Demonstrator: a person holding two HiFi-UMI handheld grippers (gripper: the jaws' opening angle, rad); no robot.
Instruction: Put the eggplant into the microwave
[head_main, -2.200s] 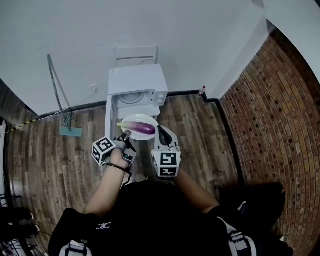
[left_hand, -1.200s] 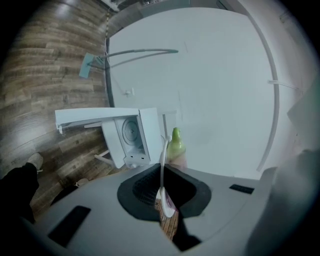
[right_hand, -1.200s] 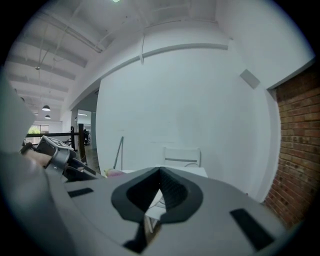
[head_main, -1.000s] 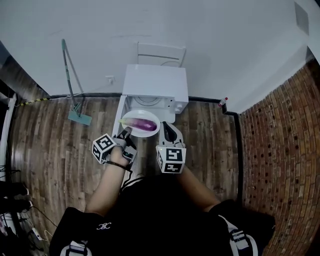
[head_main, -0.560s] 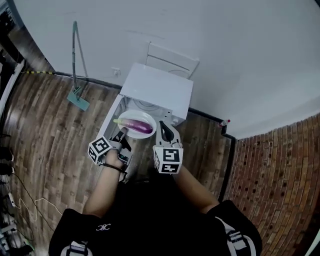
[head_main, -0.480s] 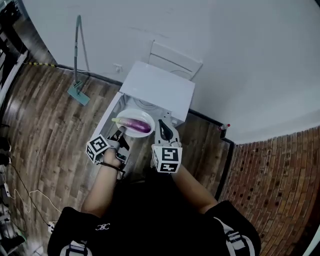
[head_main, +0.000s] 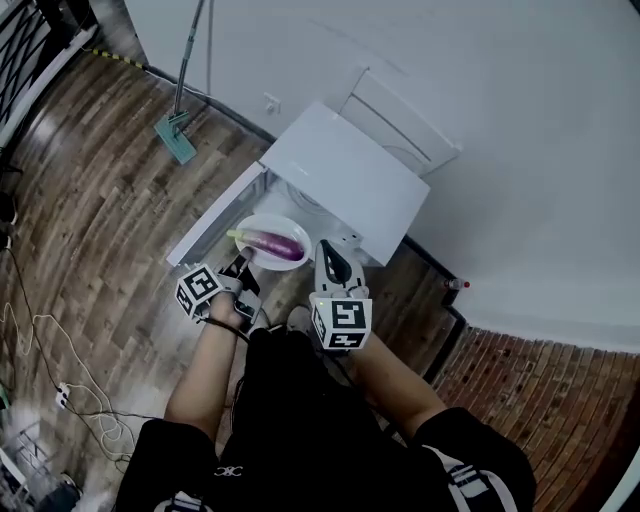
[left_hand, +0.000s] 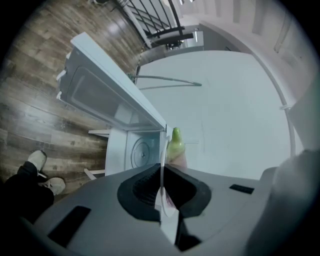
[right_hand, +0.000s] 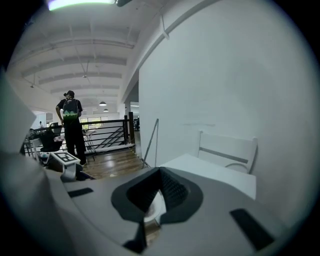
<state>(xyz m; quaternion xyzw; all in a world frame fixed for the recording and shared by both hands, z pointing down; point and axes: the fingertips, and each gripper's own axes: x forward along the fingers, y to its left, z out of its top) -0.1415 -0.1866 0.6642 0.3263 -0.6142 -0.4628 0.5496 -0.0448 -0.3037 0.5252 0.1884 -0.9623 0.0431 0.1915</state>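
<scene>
I have both tools clamped on the white plate (head_main: 258, 224). The left gripper (head_main: 241, 266) bites its near-left rim and the right gripper (head_main: 333, 262) its right rim. The eggplant (head_main: 270, 244) lies across the plate, with its purple body toward my right tool and its green stem (head_main: 233, 236) toward my left. It sits between the two tools, just ahead of their tips.

In the left gripper view the plate (left_hand: 162, 187) runs edge-on through the closed-down jaws, and the green stem (left_hand: 176, 141) pokes up just beyond them. In the right gripper view a pale sliver of plate (right_hand: 156, 206) sits pinched between the jaws.

The plate hangs in front of the white microwave (head_main: 345, 178), whose door (head_main: 208, 222) stands open at the left. The turntable (left_hand: 140, 154) shows inside. A white chair (head_main: 400, 118) stands behind the microwave, against the wall
</scene>
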